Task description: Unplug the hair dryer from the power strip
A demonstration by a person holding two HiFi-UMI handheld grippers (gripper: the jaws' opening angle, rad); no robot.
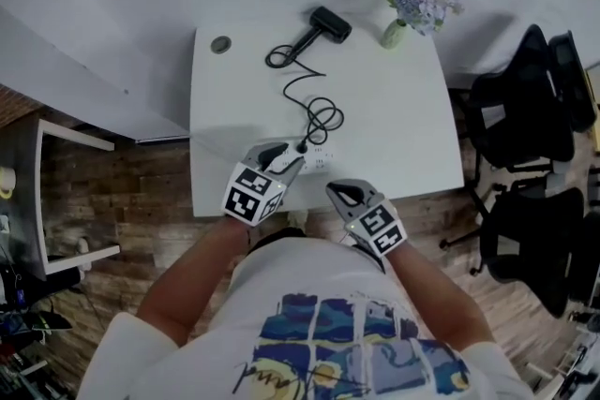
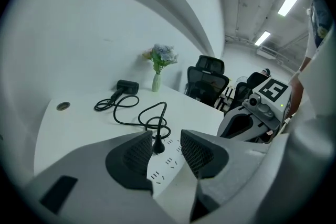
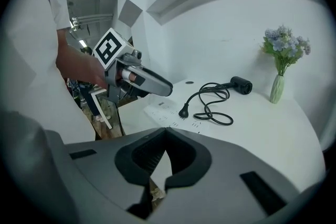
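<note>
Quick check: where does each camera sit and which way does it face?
Head view: on the person's head, steeply down at the white table; shirt, left tool and right tool show.
Left gripper view: on the left tool, along its open jaws at the plug in the power strip; right tool at right.
Right gripper view: on the right tool, past its shut jaws across the table; left tool at left.
Shared: both gripper views show plug, power strip, hair dryer.
</note>
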